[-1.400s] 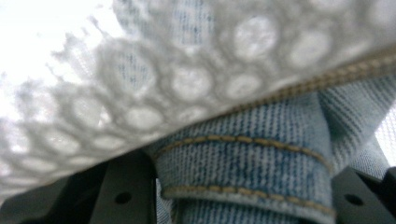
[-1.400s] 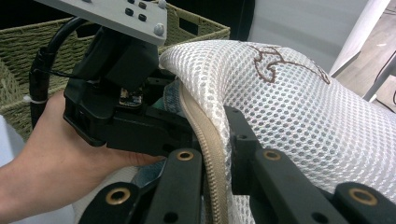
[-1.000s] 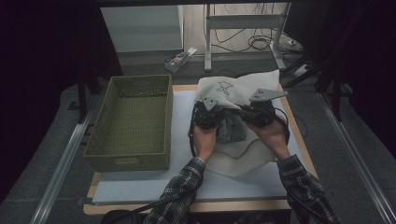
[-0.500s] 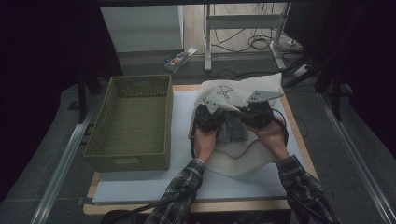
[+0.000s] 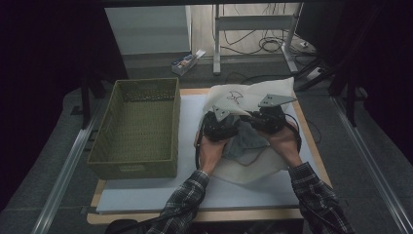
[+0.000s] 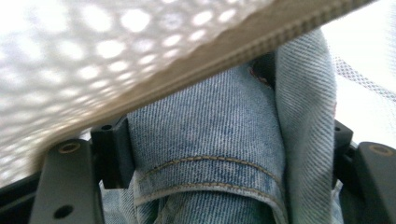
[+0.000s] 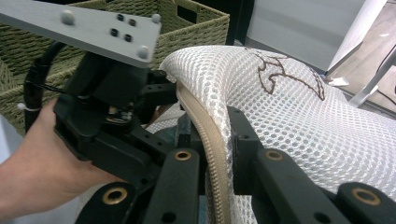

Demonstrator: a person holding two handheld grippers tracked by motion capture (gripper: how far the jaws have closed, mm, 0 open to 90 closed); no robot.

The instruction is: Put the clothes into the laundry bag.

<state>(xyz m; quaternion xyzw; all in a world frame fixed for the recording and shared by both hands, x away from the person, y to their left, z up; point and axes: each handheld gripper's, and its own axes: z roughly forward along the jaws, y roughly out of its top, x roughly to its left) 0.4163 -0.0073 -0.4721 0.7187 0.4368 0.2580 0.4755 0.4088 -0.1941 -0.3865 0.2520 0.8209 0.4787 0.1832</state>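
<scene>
A white mesh laundry bag with a dark red motif lies on the table's far right part, its mouth toward me. A blue denim garment sits at that mouth. In the left gripper view my left gripper is shut on a folded denim garment hem, under the mesh bag and its beige zipper edge. In the right gripper view my right gripper is shut on the zipper edge of the mesh bag, lifting it. In the high view the left gripper and right gripper are close together.
A green woven basket stands on the left of the white mat, close beside the left gripper. The basket wall is just behind the bag. Desk legs and cables lie on the floor beyond the table.
Both hands stay at the bag's mouth. The left gripper has shifted slightly toward me; the bag's lifted edge has barely moved.
</scene>
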